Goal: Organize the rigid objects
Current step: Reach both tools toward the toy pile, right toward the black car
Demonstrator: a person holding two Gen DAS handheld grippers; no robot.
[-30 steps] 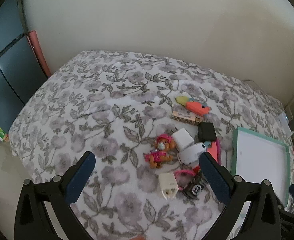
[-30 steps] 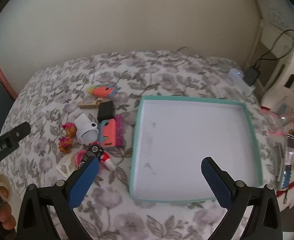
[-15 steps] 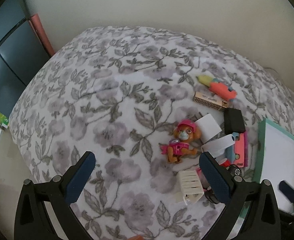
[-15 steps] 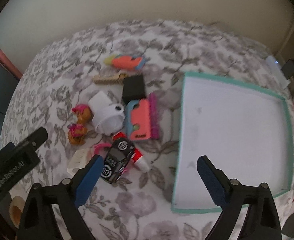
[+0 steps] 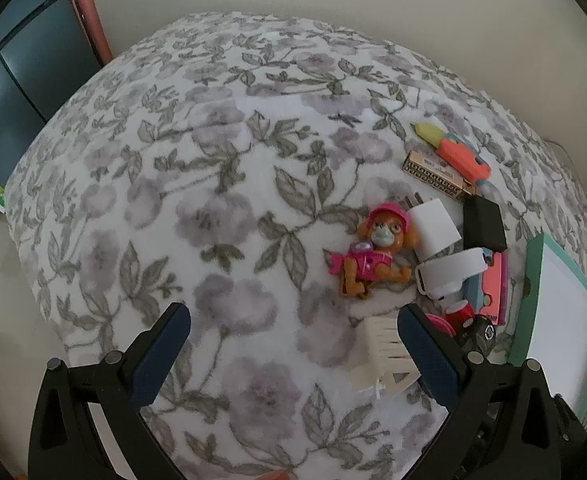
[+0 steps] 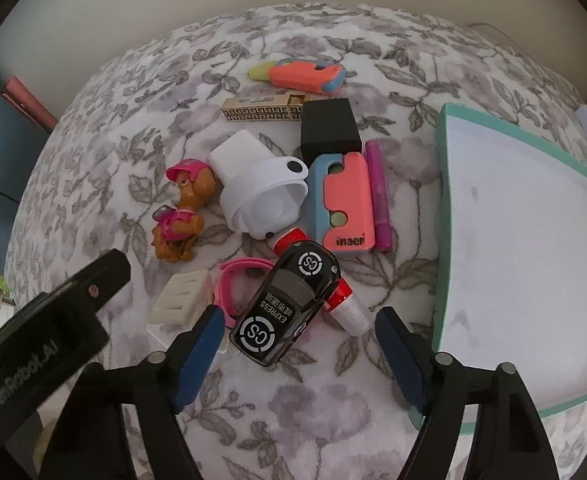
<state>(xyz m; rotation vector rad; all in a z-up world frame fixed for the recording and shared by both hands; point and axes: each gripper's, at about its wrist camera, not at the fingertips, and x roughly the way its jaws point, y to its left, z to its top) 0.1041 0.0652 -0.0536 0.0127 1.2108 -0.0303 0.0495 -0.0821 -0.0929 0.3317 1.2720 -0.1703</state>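
A pile of small objects lies on the floral blanket: a black toy car [image 6: 287, 308], a pink-hatted dog figure [image 6: 181, 210] [image 5: 375, 256], a white round device [image 6: 263, 196], a coral and blue case [image 6: 343, 204], a black box [image 6: 329, 128], a cream plug [image 6: 179, 298] [image 5: 385, 356]. A white tray with a teal rim [image 6: 443, 216] lies to the right. My right gripper [image 6: 299, 350] is open, low over the toy car, its fingers on either side. My left gripper [image 5: 293, 354] is open and empty, left of the pile, its right finger over the cream plug.
A patterned tan box [image 6: 261, 112], an orange and yellow toy [image 6: 301, 74], a purple marker [image 6: 378, 196], a pink ring [image 6: 239, 280] and a red and white tube [image 6: 343, 304] also lie in the pile. Dark cabinet [image 5: 9, 76] stands at left.
Both grippers have come down and forward toward the pile. The right gripper now straddles the black toy car. The left gripper has drifted closer to the cream plug.
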